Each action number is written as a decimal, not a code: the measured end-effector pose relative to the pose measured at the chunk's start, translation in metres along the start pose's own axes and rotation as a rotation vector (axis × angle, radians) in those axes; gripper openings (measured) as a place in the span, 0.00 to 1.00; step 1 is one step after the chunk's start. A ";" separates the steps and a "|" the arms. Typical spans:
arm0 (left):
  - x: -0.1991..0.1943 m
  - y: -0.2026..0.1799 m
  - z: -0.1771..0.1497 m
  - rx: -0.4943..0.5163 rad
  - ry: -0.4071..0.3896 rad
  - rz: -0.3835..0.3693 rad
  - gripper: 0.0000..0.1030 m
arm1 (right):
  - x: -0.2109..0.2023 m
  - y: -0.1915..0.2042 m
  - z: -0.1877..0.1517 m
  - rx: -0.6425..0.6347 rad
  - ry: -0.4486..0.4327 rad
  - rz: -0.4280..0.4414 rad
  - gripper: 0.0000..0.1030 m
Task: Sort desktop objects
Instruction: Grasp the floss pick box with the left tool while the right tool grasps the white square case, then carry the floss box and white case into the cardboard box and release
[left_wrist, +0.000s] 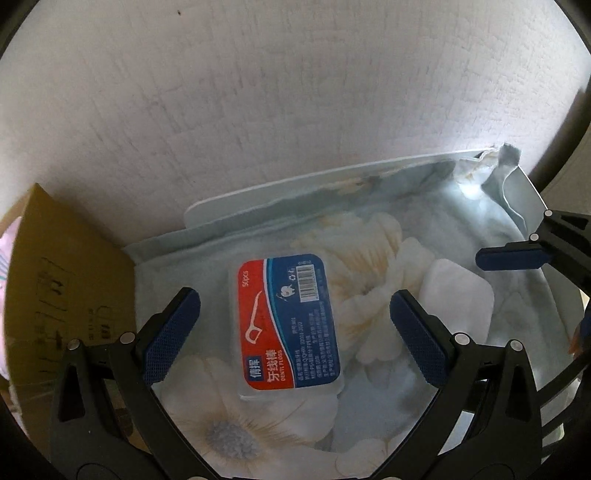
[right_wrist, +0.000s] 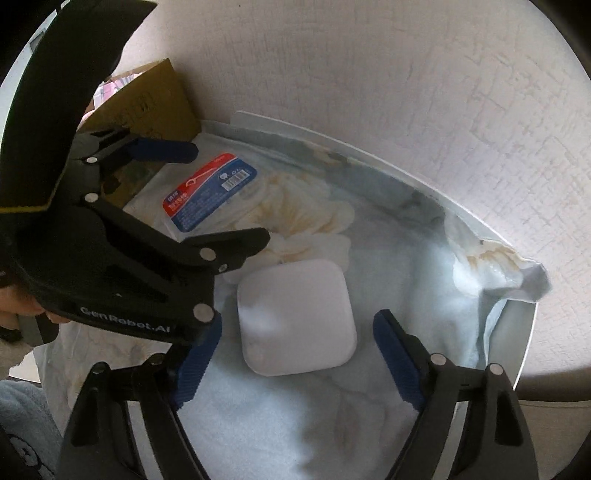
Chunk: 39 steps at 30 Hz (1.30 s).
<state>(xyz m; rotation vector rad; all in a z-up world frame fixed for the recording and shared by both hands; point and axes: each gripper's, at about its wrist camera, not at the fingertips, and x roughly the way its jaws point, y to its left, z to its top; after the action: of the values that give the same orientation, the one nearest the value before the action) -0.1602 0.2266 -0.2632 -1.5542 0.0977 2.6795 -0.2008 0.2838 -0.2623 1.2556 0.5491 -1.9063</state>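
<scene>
Both grippers are hovering wide open, the left gripper (left_wrist: 295, 325) straddling the dental floss box (left_wrist: 286, 325) and the right gripper (right_wrist: 295, 350) straddling the white square case (right_wrist: 295, 317), seemingly for pickup.

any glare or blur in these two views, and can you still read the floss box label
Left wrist: fisheye bending at the edges, glare at the cloth's far corner, floss box label sharp and readable. Right wrist: white square box washed out, label too small to read.

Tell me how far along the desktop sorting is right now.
Nothing looks sorted yet. The dental floss box and the white square case both lie on the floral cloth. The left claw and right claw are open around them, nothing held. The cardboard box waits alongside.
</scene>
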 end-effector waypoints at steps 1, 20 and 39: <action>0.000 0.000 -0.001 0.001 0.003 -0.002 0.99 | 0.000 0.000 0.000 -0.002 0.001 0.000 0.72; -0.031 0.004 -0.016 0.044 -0.003 -0.068 0.49 | -0.020 0.019 -0.007 -0.026 -0.040 -0.054 0.57; -0.178 0.079 -0.006 -0.054 -0.125 -0.204 0.49 | -0.119 0.046 -0.003 0.073 -0.084 -0.122 0.57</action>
<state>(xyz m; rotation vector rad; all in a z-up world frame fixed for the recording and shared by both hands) -0.0719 0.1466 -0.1095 -1.3250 -0.1311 2.6281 -0.1370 0.3018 -0.1532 1.2049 0.5265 -2.0872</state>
